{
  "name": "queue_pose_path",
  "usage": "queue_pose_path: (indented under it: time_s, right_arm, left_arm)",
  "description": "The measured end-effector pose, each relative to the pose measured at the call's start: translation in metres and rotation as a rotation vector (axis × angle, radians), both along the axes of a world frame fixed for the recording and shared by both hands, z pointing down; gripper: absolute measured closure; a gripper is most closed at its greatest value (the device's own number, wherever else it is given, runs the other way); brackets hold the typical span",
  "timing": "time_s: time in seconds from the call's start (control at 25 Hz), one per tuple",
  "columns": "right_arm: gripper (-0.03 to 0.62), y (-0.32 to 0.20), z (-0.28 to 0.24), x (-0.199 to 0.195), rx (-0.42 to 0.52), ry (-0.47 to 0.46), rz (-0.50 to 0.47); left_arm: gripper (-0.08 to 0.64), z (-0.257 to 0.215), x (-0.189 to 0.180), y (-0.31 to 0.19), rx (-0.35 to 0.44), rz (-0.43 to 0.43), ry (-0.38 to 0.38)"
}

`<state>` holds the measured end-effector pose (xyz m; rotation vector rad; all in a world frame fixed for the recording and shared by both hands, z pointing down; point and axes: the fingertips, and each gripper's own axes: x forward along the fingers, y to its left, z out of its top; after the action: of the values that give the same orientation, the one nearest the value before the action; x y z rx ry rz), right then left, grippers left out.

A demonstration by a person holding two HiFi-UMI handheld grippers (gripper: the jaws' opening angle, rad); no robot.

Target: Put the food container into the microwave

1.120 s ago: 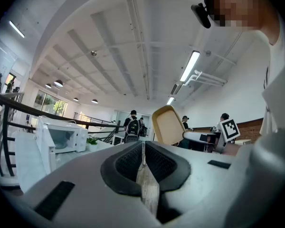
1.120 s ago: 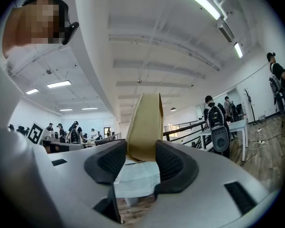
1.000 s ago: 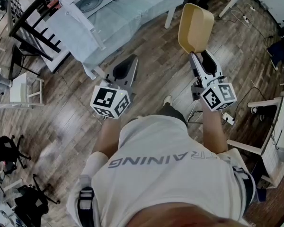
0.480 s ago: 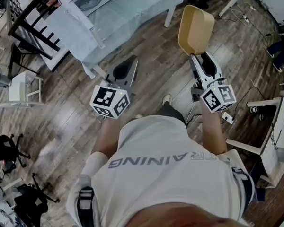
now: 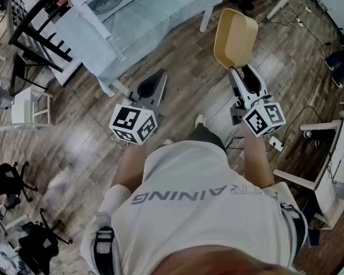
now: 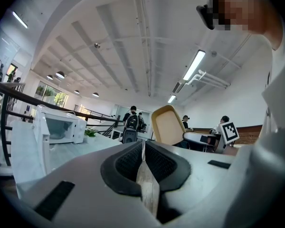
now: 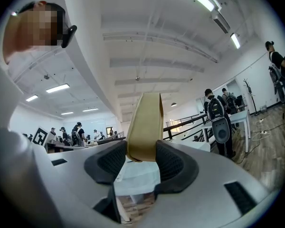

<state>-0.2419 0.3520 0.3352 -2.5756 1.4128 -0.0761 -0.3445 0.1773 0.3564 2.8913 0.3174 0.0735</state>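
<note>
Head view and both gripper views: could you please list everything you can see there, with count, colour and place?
food container: one, tan, held by one end in the right gripper, above the floor.
microwave: one, white, door open, on the table, upper left.
table: one, pale cloth cover, ahead of the person.
railing: one, black, left of the table.
stool or chair: one, white, far left on the floor.
floor: brown wooden planks, underfoot.
left gripper: one, grey, jaws together, nothing between them.
right gripper: one, grey, jaws closed on the container.
shirt: one, white, on the person, bottom centre.
</note>
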Motion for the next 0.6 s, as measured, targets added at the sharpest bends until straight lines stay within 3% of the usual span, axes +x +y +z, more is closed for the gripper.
queue_pose_path:
  time_s: [0.6]
  right_arm:
    - [0.380,-0.005,0.002,0.100,0.023,-0.032,-0.070]
  left_arm:
    - [0.512,-0.001,0.092,0.002,0.004,-0.050,-0.025]
